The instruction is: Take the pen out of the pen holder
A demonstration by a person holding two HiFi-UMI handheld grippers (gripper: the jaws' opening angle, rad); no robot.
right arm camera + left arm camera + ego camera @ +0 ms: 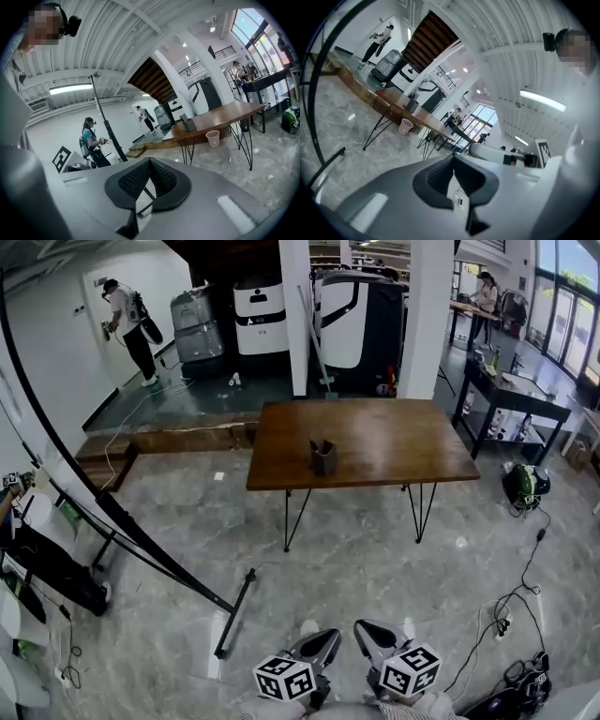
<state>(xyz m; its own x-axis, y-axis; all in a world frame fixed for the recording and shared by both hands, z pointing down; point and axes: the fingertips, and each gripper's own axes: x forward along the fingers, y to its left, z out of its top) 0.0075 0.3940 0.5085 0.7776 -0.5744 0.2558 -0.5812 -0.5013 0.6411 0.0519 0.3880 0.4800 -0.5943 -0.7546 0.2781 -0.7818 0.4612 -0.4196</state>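
A small dark pen holder (323, 457) stands on the brown wooden table (394, 442), near its front edge. It also shows far off as the pen holder (411, 104) in the left gripper view and the pen holder (189, 123) in the right gripper view. It is too small to make out a pen inside. Both grippers hang side by side at the bottom of the head view, far from the table over the grey floor. My left gripper (330, 637) is shut with nothing in it, its jaws meeting tip to tip (453, 161). My right gripper (364, 628) is likewise shut and empty (149, 161).
A pale cup (213, 138) sits on the floor under the table. A black pole stand (141, 540) slants across the floor at left. Cables (520, 592) and a green bag (525, 486) lie at right by a black side table (511, 395). People stand at the back.
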